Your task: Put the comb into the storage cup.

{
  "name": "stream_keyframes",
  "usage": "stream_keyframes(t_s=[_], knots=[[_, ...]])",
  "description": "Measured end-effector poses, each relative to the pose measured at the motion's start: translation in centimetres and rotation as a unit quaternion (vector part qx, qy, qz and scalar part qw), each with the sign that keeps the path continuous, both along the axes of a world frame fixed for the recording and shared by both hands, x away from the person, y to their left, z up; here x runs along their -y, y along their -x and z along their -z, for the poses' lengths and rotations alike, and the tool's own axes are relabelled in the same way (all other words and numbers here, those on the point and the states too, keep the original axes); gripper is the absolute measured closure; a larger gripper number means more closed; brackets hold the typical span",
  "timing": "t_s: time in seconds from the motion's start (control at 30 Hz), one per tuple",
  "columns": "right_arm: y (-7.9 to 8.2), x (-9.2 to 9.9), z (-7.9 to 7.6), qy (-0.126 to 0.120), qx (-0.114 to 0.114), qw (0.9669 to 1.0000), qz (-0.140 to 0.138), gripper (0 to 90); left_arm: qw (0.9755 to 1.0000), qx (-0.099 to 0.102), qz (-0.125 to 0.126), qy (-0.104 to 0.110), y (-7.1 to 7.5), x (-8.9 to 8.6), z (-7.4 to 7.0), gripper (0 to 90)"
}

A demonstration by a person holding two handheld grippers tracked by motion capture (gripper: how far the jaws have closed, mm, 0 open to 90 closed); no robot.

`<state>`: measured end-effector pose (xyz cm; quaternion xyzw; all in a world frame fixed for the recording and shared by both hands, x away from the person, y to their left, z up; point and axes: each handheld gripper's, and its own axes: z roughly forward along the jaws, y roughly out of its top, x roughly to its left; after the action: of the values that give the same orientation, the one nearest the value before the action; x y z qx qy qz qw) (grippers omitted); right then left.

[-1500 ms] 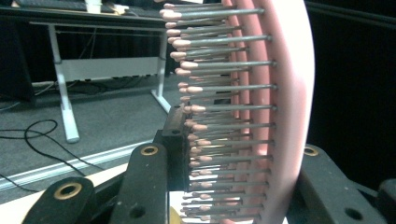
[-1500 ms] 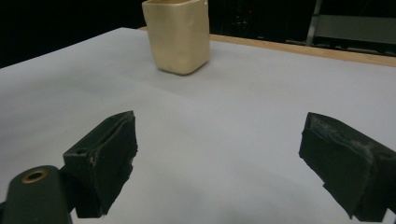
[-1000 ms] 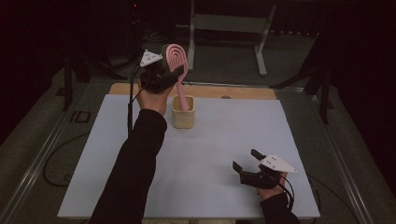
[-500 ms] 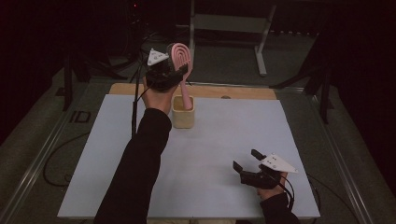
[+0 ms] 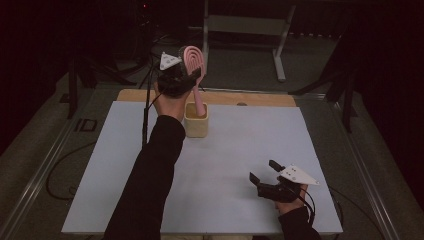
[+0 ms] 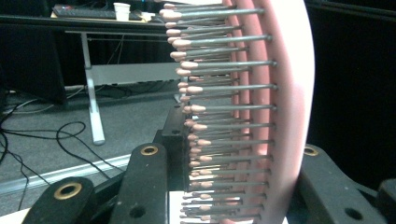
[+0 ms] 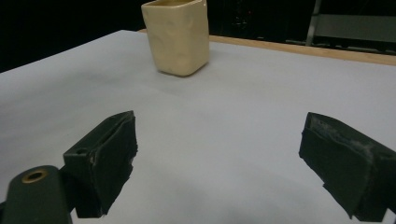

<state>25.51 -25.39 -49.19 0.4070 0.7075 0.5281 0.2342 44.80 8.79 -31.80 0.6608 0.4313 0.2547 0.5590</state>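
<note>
My left gripper (image 5: 191, 76) is raised over the table's far side, shut on the head of a pink hairbrush (image 5: 193, 59). The brush stands nearly upright, and its handle reaches down into the mouth of a cream square cup (image 5: 196, 125). In the left gripper view the brush (image 6: 261, 116) sits bristles leftward between the black jaws of my left gripper (image 6: 243, 177). My right gripper (image 5: 264, 171) rests near the front right of the white table top (image 5: 240, 145), open, with nothing between its fingers. In the right gripper view my right gripper (image 7: 219, 163) points at the cup (image 7: 177, 37).
A wooden strip (image 5: 250, 99) runs along the table's far edge. Behind the table stands a grey metal frame (image 5: 240, 25). Cables (image 5: 60, 170) lie on the floor at the left. A black sleeve crosses the table's left middle.
The left gripper has shifted slightly up and to the right with the brush still in its grip. The right gripper has stayed where it was.
</note>
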Motion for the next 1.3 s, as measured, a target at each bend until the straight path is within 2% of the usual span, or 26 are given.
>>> stream_keyframes(t_s=[0.4,1.3], knots=[[0.0,0.0,0.0,-0.003,0.001,1.0,0.0,11.1,1.0,0.004,-0.003,-0.008,-0.3,0.5,0.5,64.4],[0.1,-0.1,-0.1,-0.006,0.001,1.0,-0.001,11.1,0.9998,-0.003,-0.014,-0.013,-1.2,0.8,1.8,64.4]])
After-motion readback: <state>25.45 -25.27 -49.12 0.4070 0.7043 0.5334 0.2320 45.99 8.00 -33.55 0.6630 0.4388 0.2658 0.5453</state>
